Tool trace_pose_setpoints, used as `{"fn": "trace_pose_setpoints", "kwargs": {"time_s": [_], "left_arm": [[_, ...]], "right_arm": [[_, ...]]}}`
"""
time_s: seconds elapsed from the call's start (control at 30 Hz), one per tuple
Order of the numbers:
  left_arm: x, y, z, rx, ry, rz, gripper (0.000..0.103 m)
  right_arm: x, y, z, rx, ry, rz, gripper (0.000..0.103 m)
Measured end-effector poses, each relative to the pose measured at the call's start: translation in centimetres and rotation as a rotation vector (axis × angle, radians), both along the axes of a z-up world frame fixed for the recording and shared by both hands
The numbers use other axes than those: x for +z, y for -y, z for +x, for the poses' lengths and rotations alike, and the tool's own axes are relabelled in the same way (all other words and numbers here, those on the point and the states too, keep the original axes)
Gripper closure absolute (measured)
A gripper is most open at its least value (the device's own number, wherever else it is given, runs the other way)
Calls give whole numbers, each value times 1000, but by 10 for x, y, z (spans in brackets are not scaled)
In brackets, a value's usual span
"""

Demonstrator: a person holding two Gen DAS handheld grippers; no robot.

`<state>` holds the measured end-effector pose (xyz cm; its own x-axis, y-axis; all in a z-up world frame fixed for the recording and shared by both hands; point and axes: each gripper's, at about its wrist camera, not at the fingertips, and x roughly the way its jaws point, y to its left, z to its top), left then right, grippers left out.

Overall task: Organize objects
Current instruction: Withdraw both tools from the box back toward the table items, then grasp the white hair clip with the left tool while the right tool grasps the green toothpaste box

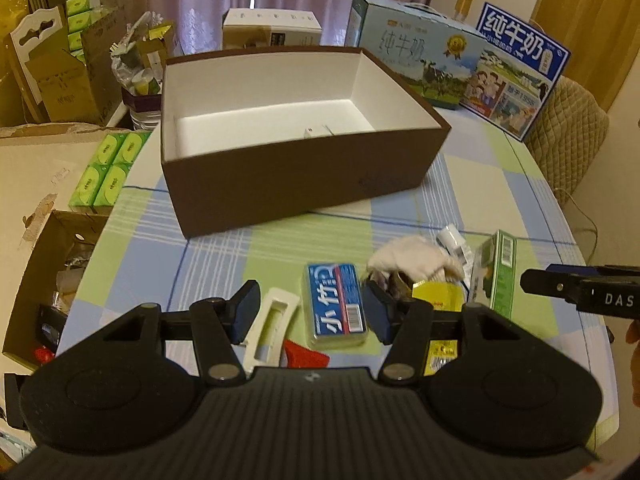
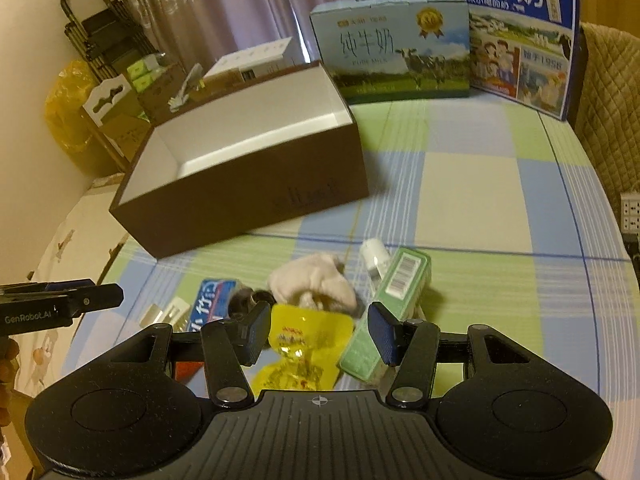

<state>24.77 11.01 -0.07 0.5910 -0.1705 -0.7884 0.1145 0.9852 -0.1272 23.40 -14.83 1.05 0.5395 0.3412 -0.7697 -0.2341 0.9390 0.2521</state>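
An open brown box [image 1: 296,188] with a white inside stands mid-table, also seen in the right wrist view [image 2: 248,200]. My left gripper [image 1: 312,306] is open above a blue pack [image 1: 336,304], which lies between the fingers untouched. A white plastic piece [image 1: 276,316] and a red item [image 1: 306,354] lie beside the pack. My right gripper [image 2: 320,328] is open over a yellow packet [image 2: 308,336]. A green box [image 2: 392,300] lies by its right finger, with a white cloth [image 2: 316,280] and a small white bottle [image 2: 374,256] behind it.
Two milk cartons [image 1: 420,60] [image 1: 520,76] stand at the table's back right on the checked tablecloth [image 1: 500,184]. Green tissue packs [image 1: 108,168] and an open cardboard box [image 1: 48,280] sit off the left edge. A quilted chair back [image 1: 568,136] is at the right.
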Motion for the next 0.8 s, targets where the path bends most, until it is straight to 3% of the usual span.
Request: {"fn": "trace_pose_setpoints", "kwargs": {"time_s": [0.8], "left_arm": [[-58,-17,-6,36,-101,87,51]], "right_arm": [[-41,13,28,-114,-60,-82,52]]}}
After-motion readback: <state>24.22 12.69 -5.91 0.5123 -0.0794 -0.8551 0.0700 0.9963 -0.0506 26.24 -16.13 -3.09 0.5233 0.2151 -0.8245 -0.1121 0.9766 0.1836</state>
